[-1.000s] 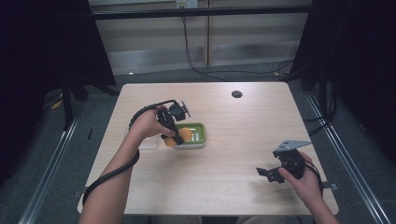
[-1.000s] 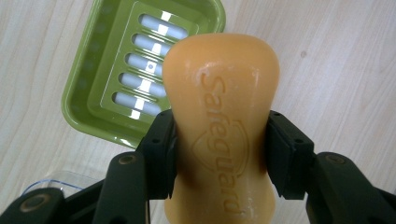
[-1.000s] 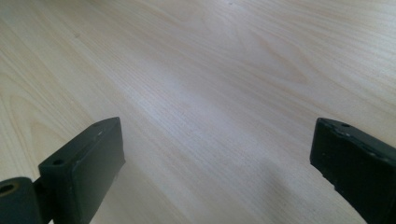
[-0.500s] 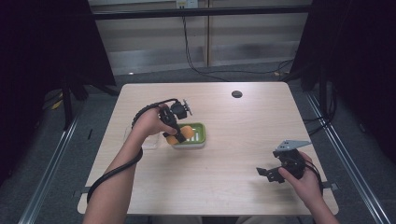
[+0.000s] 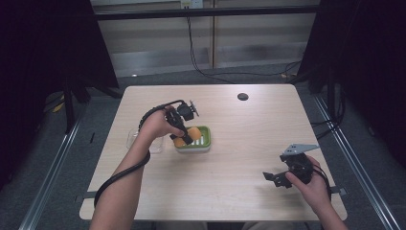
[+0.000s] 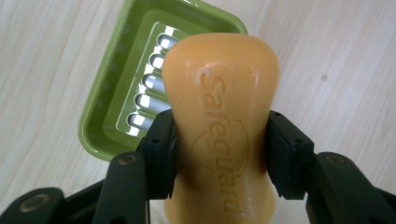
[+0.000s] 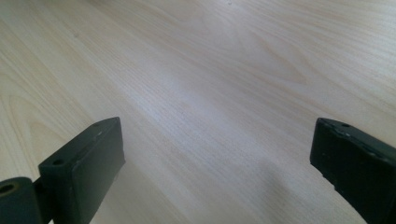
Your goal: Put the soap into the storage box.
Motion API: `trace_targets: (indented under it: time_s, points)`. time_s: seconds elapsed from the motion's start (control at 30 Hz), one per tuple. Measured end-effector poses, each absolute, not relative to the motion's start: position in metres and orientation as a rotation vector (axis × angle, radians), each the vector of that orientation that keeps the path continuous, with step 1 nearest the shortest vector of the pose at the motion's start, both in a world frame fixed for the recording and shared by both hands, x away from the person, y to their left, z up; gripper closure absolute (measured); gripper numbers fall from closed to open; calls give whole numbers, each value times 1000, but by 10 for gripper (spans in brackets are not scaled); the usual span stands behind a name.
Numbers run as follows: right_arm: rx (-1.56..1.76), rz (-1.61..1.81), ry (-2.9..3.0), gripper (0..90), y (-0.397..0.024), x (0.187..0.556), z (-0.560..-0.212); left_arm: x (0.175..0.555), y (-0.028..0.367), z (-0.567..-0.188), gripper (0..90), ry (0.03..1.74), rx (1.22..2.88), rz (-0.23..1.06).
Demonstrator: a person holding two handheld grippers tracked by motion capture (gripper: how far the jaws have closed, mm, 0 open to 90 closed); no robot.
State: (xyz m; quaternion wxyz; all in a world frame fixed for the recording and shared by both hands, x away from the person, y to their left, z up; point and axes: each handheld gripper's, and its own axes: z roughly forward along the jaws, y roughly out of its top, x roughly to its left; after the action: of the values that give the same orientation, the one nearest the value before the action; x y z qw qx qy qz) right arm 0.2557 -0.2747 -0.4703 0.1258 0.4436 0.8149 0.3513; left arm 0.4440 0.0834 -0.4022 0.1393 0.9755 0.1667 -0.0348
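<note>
My left tongs [image 6: 219,144] clamp orange waisted soap bar [image 6: 220,116] across narrow middle, long axis along jaws, held above near edge of green slotted plastic soap dish [image 6: 105,119]. Dish lies ahead-left on counter [image 5: 230,187]. Right tongs [image 5: 282,177] gape wide, empty, well apart.

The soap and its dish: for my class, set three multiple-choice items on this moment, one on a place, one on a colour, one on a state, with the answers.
1. Where is the soap bar?
A. between the left gripper's jaws
B. flat in the dish
C. by the right hand

2. What colour is the soap dish?
A. white
B. green
C. blue

3. How do the right gripper's jaws stand?
A. shut on the soap
B. shut on nothing
C. open, holding nothing

Answers: 1 A, the left gripper clamps the bar's sides. 2 B, its rim is green. 3 C, the right gripper has bare table between its jaws.
</note>
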Motion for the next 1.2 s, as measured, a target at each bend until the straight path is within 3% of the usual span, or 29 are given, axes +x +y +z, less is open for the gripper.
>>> trace_targets:
  time_s: [1.2]
  points:
    - [1276,1029,2378,25,-274,256,-471,460,77,-409,499,516,2818,-74]
